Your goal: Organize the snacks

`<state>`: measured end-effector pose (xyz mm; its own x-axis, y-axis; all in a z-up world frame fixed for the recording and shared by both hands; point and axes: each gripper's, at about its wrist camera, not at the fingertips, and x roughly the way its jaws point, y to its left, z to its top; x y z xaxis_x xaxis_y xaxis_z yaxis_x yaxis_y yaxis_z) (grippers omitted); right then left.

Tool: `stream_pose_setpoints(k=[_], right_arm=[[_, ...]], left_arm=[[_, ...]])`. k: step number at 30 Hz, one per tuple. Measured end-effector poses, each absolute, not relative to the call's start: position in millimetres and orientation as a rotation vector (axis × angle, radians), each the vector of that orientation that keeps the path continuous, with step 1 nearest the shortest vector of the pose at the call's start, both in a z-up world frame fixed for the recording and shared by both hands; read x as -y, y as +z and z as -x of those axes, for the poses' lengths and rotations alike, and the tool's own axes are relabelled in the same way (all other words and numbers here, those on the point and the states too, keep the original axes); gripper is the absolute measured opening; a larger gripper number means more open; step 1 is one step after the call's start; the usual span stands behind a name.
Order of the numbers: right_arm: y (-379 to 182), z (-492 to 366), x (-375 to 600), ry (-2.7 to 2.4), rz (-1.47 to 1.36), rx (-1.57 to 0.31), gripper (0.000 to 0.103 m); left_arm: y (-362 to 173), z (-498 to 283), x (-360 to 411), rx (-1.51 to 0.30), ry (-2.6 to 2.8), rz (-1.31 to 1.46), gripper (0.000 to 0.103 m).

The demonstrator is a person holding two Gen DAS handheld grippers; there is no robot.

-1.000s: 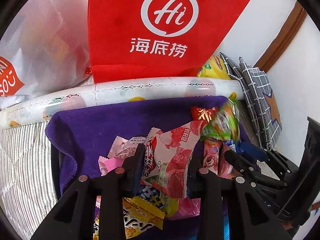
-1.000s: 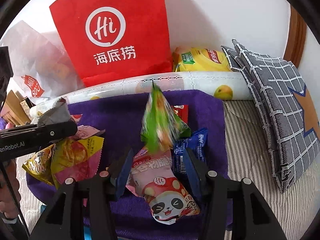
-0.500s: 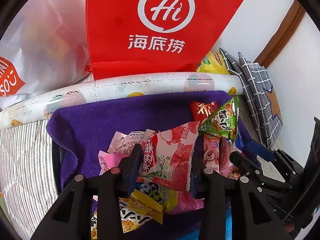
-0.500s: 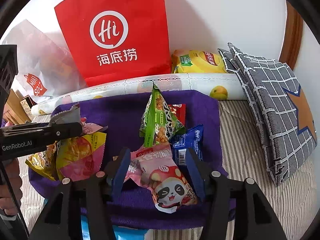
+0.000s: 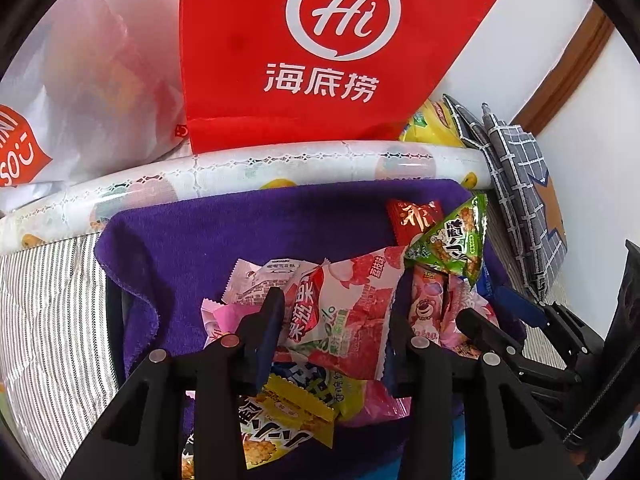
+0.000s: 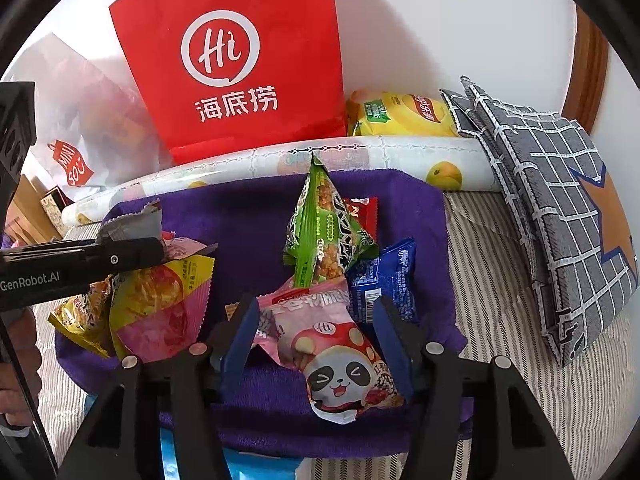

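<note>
Several snack packets lie on a purple towel (image 5: 224, 236) (image 6: 248, 216). My left gripper (image 5: 336, 312) is open, with its fingers on either side of a pink-and-white lychee packet (image 5: 344, 312) on top of the left pile. My right gripper (image 6: 316, 320) is open around a pink panda packet (image 6: 332, 344). A green triangular packet (image 6: 324, 232) (image 5: 452, 240) lies just beyond it, free, beside a blue packet (image 6: 384, 276) and a red one (image 5: 416, 216). The left gripper shows at the left of the right wrist view (image 6: 112, 258).
A red paper bag (image 5: 312, 52) (image 6: 236, 60) stands behind the towel, with a white plastic bag (image 6: 76, 120) to its left. A fruit-print roll (image 6: 360, 156) lies along the towel's far edge. A yellow crisps bag (image 6: 400, 116) and grey checked cushions (image 6: 560, 184) are at the right.
The green triangular packet, blurred a second ago, now lies still on the towel beyond my right gripper. My right gripper has drawn back a little. The left gripper has hardly moved.
</note>
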<state>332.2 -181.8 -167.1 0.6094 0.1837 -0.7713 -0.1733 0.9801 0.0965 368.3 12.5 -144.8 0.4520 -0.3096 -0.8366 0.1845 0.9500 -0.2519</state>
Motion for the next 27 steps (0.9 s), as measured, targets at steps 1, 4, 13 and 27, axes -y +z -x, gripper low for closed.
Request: stream_pose_setpoints(k=[1,4,13,27], right_arm=[[-167.3,-332.2,181.4,0.206,-0.011,-0.892,0.057],[-167.9,-332.5,181.6,0.207,-0.010,-0.893,0.058],[-164.9,-330.7,185.2,0.202,-0.013,-0.888,0.060],[-166.5,-330.0,191.1,0.191,-0.025,-0.885,0.064]], left_arm=[[-144.7,-368.5,-12.0,-1.059,-0.306,0.129,0.043],[-145.8,-369.2,-11.3,-1.062,-0.302,0.124,0.046],[-148.1,-369.8,-7.2,-1.072,-0.301,0.118,0.047],[-151.9,-370.7,3.0,-1.077,-0.298,0.071,0.057]])
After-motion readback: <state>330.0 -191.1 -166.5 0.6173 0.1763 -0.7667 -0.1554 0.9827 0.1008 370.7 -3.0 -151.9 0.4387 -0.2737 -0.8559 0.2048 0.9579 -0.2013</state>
